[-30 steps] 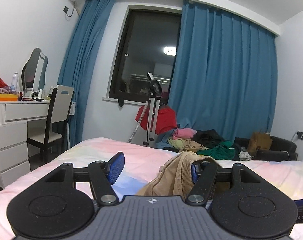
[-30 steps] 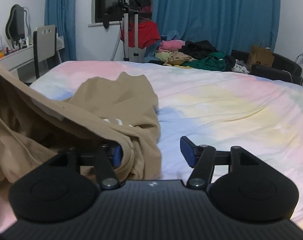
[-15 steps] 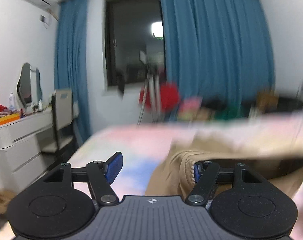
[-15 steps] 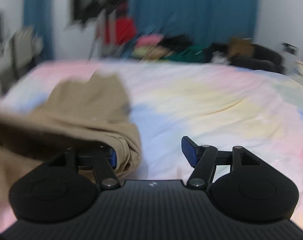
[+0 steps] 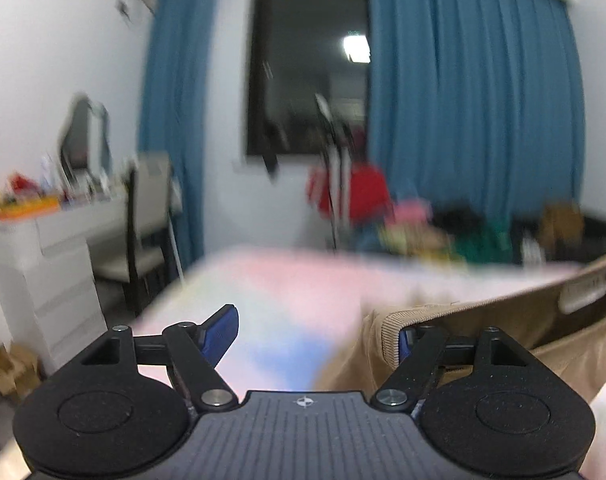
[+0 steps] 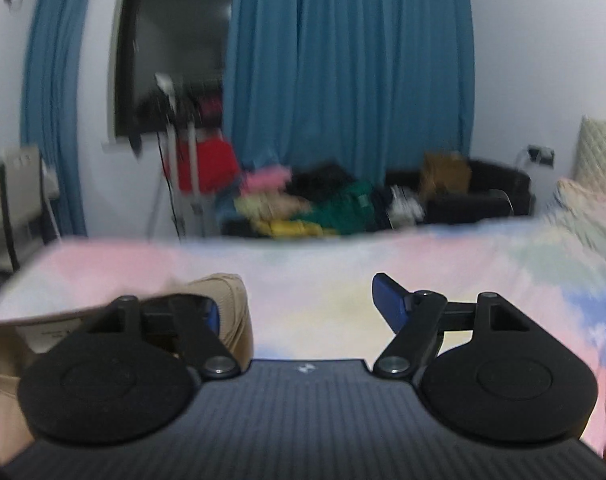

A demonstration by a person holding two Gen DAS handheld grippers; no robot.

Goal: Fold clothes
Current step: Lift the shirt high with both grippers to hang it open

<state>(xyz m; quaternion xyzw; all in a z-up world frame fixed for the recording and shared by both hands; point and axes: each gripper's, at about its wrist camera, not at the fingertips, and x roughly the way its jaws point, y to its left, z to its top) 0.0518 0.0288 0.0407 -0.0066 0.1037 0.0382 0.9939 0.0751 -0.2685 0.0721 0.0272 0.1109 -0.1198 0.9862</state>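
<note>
The tan garment (image 5: 503, 332) hangs stretched between my two grippers, above the near part of the bed (image 5: 287, 288). In the left wrist view its ribbed edge wraps over my right-hand blue pad and a taut band of cloth, bearing a pale label, runs off to the right. In the right wrist view the same garment (image 6: 231, 308) is draped over my left-hand pad and falls away to the lower left.

Left gripper (image 5: 319, 332): the fingers stand wide apart and have just been opening further. The cloth is hooked around one finger only; the other pad is bare, with only the bedcover visible between them.

Right gripper (image 6: 295, 304): likewise wide apart and just been opening further, with cloth looped over one finger and the opposite pad clear. Blur leaves me unsure how firmly either hooked edge sits, though neither pair of pads pinches it.

Beyond lies the pastel bedcover in pink, yellow and blue. At the far side a heap of mixed clothes (image 6: 311, 208) lies under the blue curtains (image 6: 343, 60) and a dark window (image 5: 307, 60), beside a stand with a red item (image 5: 355, 196). To the far left are a chair (image 5: 147, 216) and a white counter (image 5: 51, 240) with a mirror.
</note>
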